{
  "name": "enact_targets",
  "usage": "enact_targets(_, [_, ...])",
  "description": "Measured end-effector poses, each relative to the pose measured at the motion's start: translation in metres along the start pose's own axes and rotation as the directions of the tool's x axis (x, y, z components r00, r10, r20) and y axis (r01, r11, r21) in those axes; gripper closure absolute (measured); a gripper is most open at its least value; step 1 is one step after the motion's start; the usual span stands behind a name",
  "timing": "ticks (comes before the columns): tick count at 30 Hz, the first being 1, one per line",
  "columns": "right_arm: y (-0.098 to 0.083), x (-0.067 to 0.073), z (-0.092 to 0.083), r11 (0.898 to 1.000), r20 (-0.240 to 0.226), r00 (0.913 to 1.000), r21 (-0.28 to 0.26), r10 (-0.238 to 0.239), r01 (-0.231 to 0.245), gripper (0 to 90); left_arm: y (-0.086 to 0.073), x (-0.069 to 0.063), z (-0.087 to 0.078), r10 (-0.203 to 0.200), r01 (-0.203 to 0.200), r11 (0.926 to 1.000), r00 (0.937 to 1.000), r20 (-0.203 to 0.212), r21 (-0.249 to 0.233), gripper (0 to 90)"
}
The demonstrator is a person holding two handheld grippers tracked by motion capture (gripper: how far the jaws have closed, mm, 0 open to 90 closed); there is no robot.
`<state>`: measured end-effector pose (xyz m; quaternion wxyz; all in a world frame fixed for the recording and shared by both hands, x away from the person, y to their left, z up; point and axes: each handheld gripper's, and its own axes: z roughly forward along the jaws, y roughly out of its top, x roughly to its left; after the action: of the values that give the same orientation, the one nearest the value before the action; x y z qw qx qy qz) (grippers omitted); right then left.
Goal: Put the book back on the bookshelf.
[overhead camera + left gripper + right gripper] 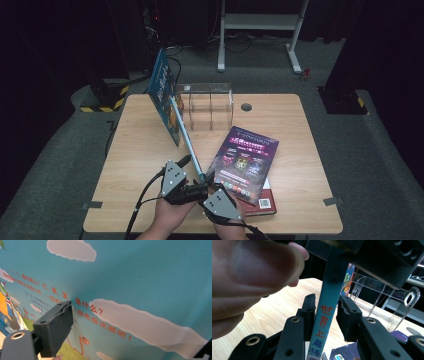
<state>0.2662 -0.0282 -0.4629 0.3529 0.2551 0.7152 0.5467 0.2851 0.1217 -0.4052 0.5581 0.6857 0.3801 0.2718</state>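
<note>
Blue picture book [167, 97] raised on edge over near-left worktop [135, 145], tilted, short of clear rack [210, 105] at far centre. Left gripper [200, 187] clenched on cover, one pad flat against it. Right gripper [325, 312] astride spine, left pad touching, right pad just apart: released. Advised: re-close right squarely on spine before left lets go; keep book upright; steer toward a rack slot, clear of purple book [243, 162].

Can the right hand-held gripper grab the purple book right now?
Probably not yet. The right hand-held gripper has the blue book's spine standing between its jaws, so it is busy. The purple book lies close beside it, uncovered, so once the blue book is let go the way looks free.
</note>
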Motion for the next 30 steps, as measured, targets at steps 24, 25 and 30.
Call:
enact_targets(24, [-0.003, -0.004, -0.009, 1.0, -0.078, 0.9969, 0.016, 0.014, -0.012, 57.4, -0.003, 0.008, -0.008, 0.014, -0.013, 0.9998, 0.9999, 0.008, -0.014, 15.0])
enact_targets(25, [-0.003, -0.005, -0.011, 1.0, -0.086, 0.9963, 0.02, 0.008, -0.006, 56.3, -0.003, 0.009, -0.008, 0.014, -0.014, 0.9998, 0.9999, 0.008, -0.013, 15.0])
enact_targets(30, [-0.003, -0.01, -0.023, 0.999, -0.112, 0.9937, 0.048, 0.012, -0.007, 53.4, -0.003, 0.01, -0.008, 0.015, -0.015, 0.9998, 0.9998, 0.011, -0.015, 15.1])
